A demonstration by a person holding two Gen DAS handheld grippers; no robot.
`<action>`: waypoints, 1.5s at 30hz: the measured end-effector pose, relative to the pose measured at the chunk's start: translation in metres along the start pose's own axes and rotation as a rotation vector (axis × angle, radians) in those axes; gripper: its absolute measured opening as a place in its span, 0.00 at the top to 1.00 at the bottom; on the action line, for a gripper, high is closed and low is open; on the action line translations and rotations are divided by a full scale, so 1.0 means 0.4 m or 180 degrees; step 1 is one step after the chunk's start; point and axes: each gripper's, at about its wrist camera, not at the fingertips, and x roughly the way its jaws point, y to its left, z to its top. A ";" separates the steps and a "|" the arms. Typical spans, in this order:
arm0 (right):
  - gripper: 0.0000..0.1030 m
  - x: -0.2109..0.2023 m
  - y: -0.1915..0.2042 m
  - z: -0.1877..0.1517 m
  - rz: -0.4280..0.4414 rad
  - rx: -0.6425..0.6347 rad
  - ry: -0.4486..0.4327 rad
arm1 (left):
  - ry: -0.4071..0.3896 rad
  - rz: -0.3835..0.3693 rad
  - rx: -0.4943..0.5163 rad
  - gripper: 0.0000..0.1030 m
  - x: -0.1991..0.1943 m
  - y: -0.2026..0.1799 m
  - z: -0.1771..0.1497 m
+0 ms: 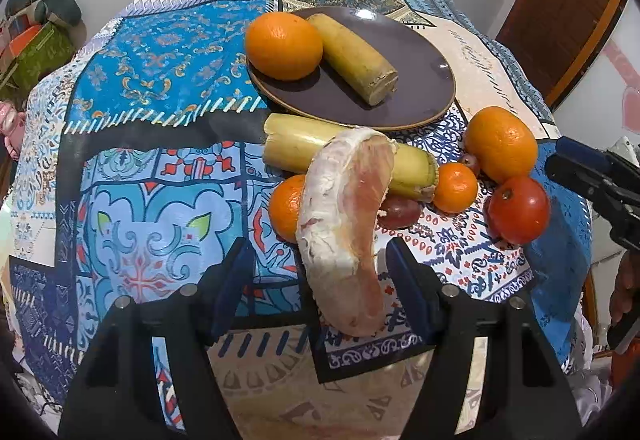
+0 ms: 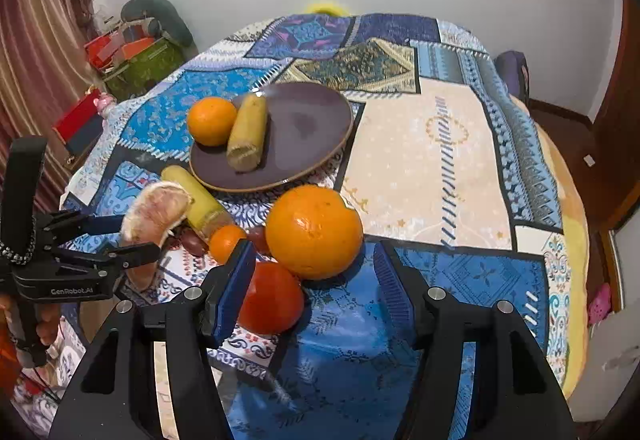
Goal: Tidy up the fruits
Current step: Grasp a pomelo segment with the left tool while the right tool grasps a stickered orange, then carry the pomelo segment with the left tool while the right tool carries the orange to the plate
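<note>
Pomelo segment, curved, pale pink flesh under fibrous white pith, lies between the spread jaws of the left hand-held gripper above the patterned counter, untouched as far as visible, while the right hand-held gripper stands spread near a glossy orange.

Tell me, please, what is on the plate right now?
On the plate lie an orange and a yellow cane piece, side by side. Whatever is beneath them is hidden.

Orange on plate
</note>
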 end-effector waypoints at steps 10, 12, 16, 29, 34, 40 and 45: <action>0.43 0.055 -0.013 0.007 0.0179 0.0032 0.0162 | -0.0012 -0.0013 -0.0053 0.50 0.017 -0.002 0.011; 0.42 0.065 -0.013 0.011 0.0198 0.0027 0.0186 | -0.0018 0.0009 -0.0033 0.50 0.017 -0.005 0.013; 0.37 0.087 -0.015 0.019 0.0208 0.0026 0.0205 | -0.0045 0.0025 -0.0007 0.51 0.017 -0.009 0.016; 0.35 0.133 -0.058 0.029 0.0575 0.0405 0.0348 | -0.0114 -0.0022 -0.0031 0.73 -0.012 0.026 0.018; 0.36 0.118 -0.033 0.027 0.0396 0.0249 0.0306 | -0.0291 -0.0026 0.0013 0.77 -0.057 0.019 0.031; 0.36 0.081 -0.028 0.036 0.0299 0.0155 0.0175 | -0.0473 -0.0024 0.0095 0.78 -0.099 0.001 0.055; 0.36 0.047 -0.021 0.060 0.0205 0.0048 0.0024 | -0.0586 -0.0023 0.0146 0.78 -0.124 -0.012 0.074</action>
